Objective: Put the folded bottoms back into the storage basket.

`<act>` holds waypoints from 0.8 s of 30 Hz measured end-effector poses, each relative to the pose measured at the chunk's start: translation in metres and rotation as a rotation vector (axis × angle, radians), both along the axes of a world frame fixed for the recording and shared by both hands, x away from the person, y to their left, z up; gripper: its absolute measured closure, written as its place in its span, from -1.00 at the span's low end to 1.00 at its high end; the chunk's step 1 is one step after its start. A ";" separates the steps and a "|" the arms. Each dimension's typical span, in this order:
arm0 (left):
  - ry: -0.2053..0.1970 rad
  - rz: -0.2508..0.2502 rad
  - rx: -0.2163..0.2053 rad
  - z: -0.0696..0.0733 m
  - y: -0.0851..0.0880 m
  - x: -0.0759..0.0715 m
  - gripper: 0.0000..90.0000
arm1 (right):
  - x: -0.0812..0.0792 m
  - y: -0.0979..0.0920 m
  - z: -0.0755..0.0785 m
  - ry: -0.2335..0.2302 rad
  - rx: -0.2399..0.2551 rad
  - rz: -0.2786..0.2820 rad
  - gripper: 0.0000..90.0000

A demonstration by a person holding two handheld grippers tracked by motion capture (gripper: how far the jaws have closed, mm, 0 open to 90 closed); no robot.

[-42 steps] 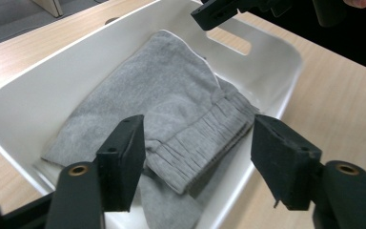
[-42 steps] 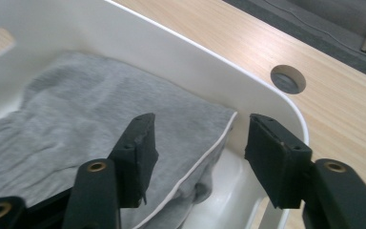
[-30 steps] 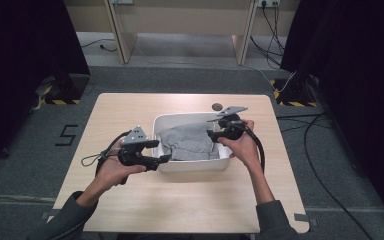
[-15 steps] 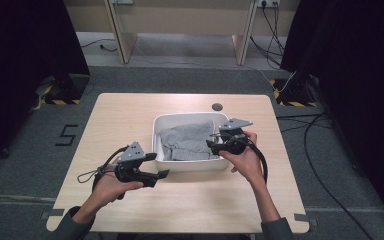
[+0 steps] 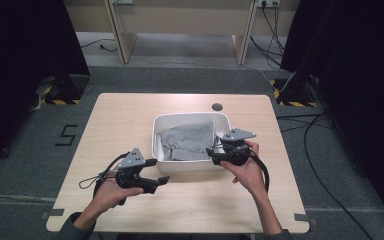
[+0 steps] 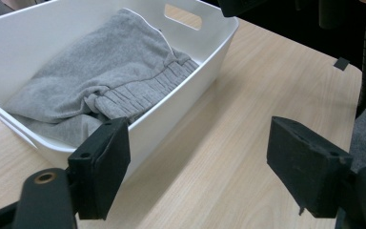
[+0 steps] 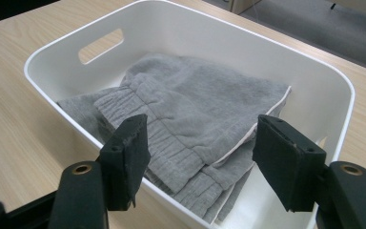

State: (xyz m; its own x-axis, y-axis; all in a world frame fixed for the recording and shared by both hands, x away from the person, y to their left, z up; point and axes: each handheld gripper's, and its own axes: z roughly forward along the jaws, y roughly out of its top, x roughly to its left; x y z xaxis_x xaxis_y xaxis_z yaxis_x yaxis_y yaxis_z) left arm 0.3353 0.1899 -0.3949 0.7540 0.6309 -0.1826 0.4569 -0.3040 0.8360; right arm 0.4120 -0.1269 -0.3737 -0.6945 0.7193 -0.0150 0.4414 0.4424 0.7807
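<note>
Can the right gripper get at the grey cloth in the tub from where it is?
Probably yes: the right gripper is open at the tub's rim, and the grey cloth lies uncovered just ahead.

Table [image 5: 130,125]: light wood, smooth, matt, fine grain lines.
Tub [image 7: 209,33]: white plastic, smooth, soft shine on walls.
Cloth [image 7: 195,109] in tub: grey, soft, fuzzy knit; ribbed band along one edge; thin white trim.
Left gripper [image 6: 198,171] pads: black foam, matt, bit rough. Arms: black plastic, small brass ring.
Right gripper [image 7: 200,162] pads: same black foam, crumbly edge.
Floor [image 5: 25,165]: grey carpet, rough.
</note>
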 end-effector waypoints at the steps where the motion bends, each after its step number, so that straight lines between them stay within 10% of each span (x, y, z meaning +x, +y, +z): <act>1: 0.004 -0.001 -0.001 0.000 0.000 0.000 -0.52 | -0.001 -0.001 0.000 -0.004 0.004 -0.002 -0.19; 24: 0.012 -0.007 0.017 -0.015 0.005 -0.014 -0.64 | -0.032 -0.031 -0.005 -0.039 0.081 -0.034 -0.25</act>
